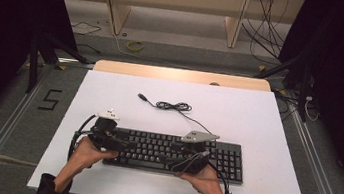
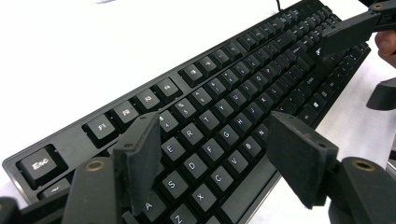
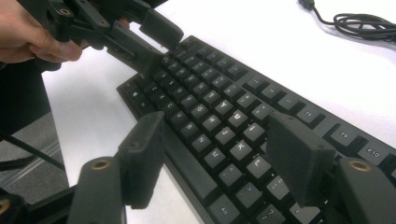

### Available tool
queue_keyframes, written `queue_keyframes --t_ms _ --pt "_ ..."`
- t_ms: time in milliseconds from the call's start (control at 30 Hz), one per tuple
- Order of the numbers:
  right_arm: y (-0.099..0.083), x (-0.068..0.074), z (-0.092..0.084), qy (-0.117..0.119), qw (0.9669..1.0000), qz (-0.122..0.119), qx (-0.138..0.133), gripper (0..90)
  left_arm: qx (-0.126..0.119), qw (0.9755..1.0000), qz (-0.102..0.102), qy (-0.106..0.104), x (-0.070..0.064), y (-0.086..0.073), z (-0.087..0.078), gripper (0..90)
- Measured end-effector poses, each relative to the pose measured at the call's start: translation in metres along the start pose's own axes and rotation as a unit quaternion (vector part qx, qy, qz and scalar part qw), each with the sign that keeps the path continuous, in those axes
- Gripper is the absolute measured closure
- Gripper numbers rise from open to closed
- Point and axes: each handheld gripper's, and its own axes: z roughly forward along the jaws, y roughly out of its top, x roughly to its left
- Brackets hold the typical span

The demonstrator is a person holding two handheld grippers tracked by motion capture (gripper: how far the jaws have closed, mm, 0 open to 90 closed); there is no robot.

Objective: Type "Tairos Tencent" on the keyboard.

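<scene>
From the high view, a black keyboard (image 1: 172, 153) lay on a white board (image 1: 110, 94) covering the table, with its cable (image 1: 174, 106) coiled loosely beyond it toward the far side. The left gripper (image 1: 112, 142) hung over the keyboard's left end and the right gripper (image 1: 192, 160) over the keys just left of the number pad, each held by a hand (image 1: 87, 152) coming in from the near edge. In the left gripper view, the left gripper (image 2: 212, 154) had its jaws spread wide, gripping nothing; the keyboard (image 2: 224, 93) ran under and ahead of them, with the letter keys D, F, C and V lying in the gap between the jaws, the Esc key off to the outside of the left-hand jaw. The right gripper (image 2: 369, 60) showed far ahead at the keyboard's other end. In the right gripper view, the right gripper (image 3: 217, 158) also stood wide open and empty, its jaws straddling the keyboard (image 3: 219, 107) with letter keys and the near edge between them. Beyond the jaws, the left gripper (image 3: 149, 44) hovered above the far end, and the cable (image 3: 359, 21) lay past the right-hand jaw.
</scene>
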Motion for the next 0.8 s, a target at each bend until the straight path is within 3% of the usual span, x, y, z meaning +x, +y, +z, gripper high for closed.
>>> queue_keyframes --t_ms 467,800 --pt "0.005 0.004 0.01 -0.005 0.9997 -0.017 0.017 50.0 -0.013 0.9999 -0.002 -0.004 -0.003 -0.004 -0.003 34.0" --pt "0.006 0.008 0.021 -0.005 0.9989 -0.029 0.038 64.7 -0.023 0.9997 -0.005 -0.009 -0.003 -0.005 -0.005 33.5"
